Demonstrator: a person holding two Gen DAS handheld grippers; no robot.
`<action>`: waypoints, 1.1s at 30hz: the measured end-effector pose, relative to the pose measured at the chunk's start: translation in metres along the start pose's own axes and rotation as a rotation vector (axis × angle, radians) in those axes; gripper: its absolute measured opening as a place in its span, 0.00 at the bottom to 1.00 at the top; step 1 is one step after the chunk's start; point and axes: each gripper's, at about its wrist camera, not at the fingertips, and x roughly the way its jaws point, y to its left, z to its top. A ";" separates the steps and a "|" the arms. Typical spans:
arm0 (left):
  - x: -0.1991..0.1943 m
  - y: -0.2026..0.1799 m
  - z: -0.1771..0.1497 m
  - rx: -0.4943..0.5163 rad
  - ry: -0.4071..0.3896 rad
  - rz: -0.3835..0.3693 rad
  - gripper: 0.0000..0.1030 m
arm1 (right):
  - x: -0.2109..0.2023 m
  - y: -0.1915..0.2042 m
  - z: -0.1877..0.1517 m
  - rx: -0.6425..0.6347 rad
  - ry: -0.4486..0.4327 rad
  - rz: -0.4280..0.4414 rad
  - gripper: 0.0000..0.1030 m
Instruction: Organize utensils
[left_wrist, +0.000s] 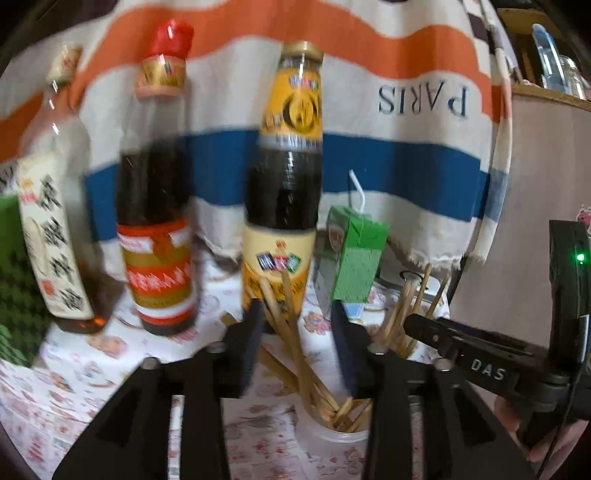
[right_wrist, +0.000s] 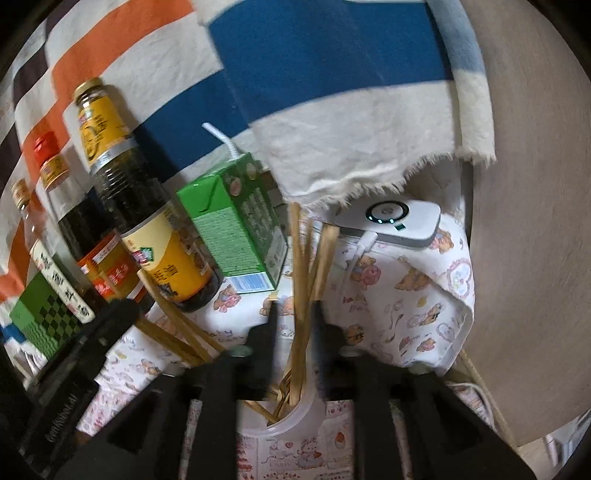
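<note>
Several wooden chopsticks (left_wrist: 295, 343) (right_wrist: 295, 258) stand fanned out in a clear plastic cup (left_wrist: 343, 435) (right_wrist: 291, 417) on the printed tablecloth. My left gripper (left_wrist: 299, 325) is just above the cup. Its jaws are apart, with a few chopsticks leaning in the gap and neither pad pressing on them. My right gripper (right_wrist: 295, 314) straddles another bunch of chopsticks, which rise between its parted fingers. In the left wrist view the right gripper's black body (left_wrist: 461, 343) reaches in from the right. In the right wrist view the left gripper's body (right_wrist: 92, 339) comes in from the left.
Three sauce bottles (left_wrist: 284, 184) (right_wrist: 147, 221) stand in a row behind the cup, with a green drink carton (left_wrist: 354, 258) (right_wrist: 236, 229) and straw beside them. A striped towel (left_wrist: 406, 147) hangs behind. A white device (right_wrist: 399, 221) lies at the right, a green checkered box (right_wrist: 44, 310) at the left.
</note>
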 end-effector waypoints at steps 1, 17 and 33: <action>-0.006 0.001 0.002 0.007 -0.016 0.013 0.53 | -0.005 0.002 0.001 -0.007 -0.021 -0.002 0.61; -0.108 0.045 0.011 0.028 -0.210 0.158 0.99 | -0.072 0.052 0.002 -0.138 -0.218 0.075 0.88; -0.171 0.110 -0.027 0.000 -0.239 0.285 0.99 | -0.106 0.121 -0.045 -0.333 -0.360 0.096 1.00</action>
